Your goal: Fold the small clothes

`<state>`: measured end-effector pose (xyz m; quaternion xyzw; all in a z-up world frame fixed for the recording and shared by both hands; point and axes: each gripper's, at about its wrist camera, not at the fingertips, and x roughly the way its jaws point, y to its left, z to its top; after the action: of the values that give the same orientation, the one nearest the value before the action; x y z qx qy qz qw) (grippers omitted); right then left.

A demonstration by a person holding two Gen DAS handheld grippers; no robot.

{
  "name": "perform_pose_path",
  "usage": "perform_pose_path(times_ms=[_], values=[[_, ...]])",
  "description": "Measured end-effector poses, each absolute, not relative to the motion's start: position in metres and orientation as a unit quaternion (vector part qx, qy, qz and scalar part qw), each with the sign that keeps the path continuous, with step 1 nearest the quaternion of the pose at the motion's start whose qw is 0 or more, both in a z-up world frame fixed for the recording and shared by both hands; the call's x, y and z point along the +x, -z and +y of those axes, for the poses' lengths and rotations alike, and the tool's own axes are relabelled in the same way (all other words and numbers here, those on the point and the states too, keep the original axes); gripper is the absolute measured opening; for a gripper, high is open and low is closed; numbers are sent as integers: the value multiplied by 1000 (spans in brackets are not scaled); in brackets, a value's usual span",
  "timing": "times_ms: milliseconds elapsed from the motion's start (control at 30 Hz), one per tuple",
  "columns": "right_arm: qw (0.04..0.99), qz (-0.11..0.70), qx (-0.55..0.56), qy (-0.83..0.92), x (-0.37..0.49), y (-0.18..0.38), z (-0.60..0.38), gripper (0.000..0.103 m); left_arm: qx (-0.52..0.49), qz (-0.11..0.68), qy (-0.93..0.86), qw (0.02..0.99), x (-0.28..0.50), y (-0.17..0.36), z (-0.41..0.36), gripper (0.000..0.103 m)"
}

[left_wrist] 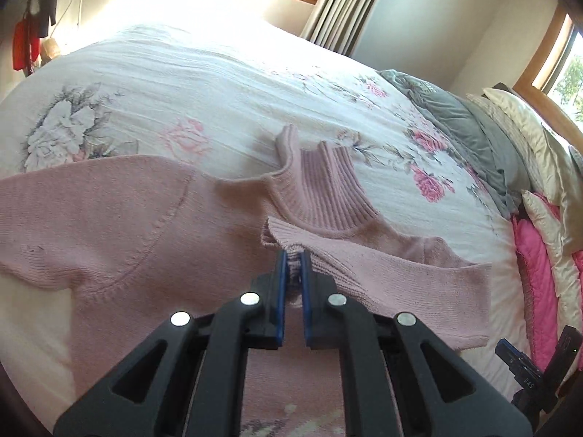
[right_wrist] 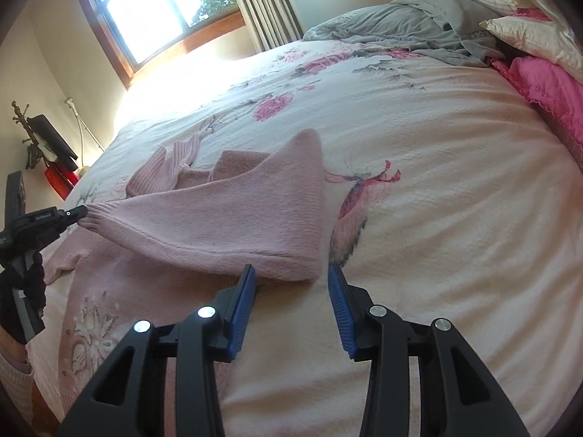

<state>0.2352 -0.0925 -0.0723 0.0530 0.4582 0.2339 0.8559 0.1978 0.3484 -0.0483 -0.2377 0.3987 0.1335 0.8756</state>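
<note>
A pink knitted turtleneck sweater (left_wrist: 120, 225) lies spread on the floral bedspread (left_wrist: 204, 83). My left gripper (left_wrist: 294, 255) is shut on the ribbed cuff of a sleeve folded across the sweater's body, just below the ribbed collar (left_wrist: 324, 185). In the right wrist view the same sleeve (right_wrist: 233, 215) runs from the left gripper (right_wrist: 74, 214) at the left edge to a folded corner near the centre. My right gripper (right_wrist: 291, 275) stands open, its blue fingers (right_wrist: 244, 302) on either side of that folded corner, low over the bed.
Grey bedding (right_wrist: 400, 29), cream pillows (right_wrist: 517, 36) and a bright pink quilt (right_wrist: 546, 87) are heaped at the head of the bed. A window (right_wrist: 153, 7) and striped curtain (right_wrist: 262, 3) stand beyond the far side. Bare bedspread (right_wrist: 455, 200) stretches to the right of the sweater.
</note>
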Motion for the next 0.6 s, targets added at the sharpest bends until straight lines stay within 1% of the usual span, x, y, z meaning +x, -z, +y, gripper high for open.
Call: perform_pose_path(times_ms=[100, 200, 367, 400, 467, 533, 600], values=[[850, 462, 55, -248, 244, 75, -74, 42, -236, 393, -163, 873, 187, 48, 383, 5], [835, 470, 68, -277, 252, 82, -52, 42, -247, 402, -183, 862, 183, 62, 410, 5], [817, 513, 44, -259, 266, 115, -21, 41, -243, 439, -201, 842, 181, 104, 424, 5], [814, 524, 37, -247, 267, 124, -19, 40, -244, 450, -199, 836, 180, 114, 426, 6], [814, 527, 31, -242, 268, 133, -17, 40, -240, 469, -200, 826, 179, 129, 428, 6], [815, 527, 24, -241, 267, 133, -16, 40, -246, 473, -196, 823, 174, 134, 432, 8], [814, 530, 15, -238, 266, 127, -15, 40, -258, 465, -198, 823, 168, 127, 437, 9]])
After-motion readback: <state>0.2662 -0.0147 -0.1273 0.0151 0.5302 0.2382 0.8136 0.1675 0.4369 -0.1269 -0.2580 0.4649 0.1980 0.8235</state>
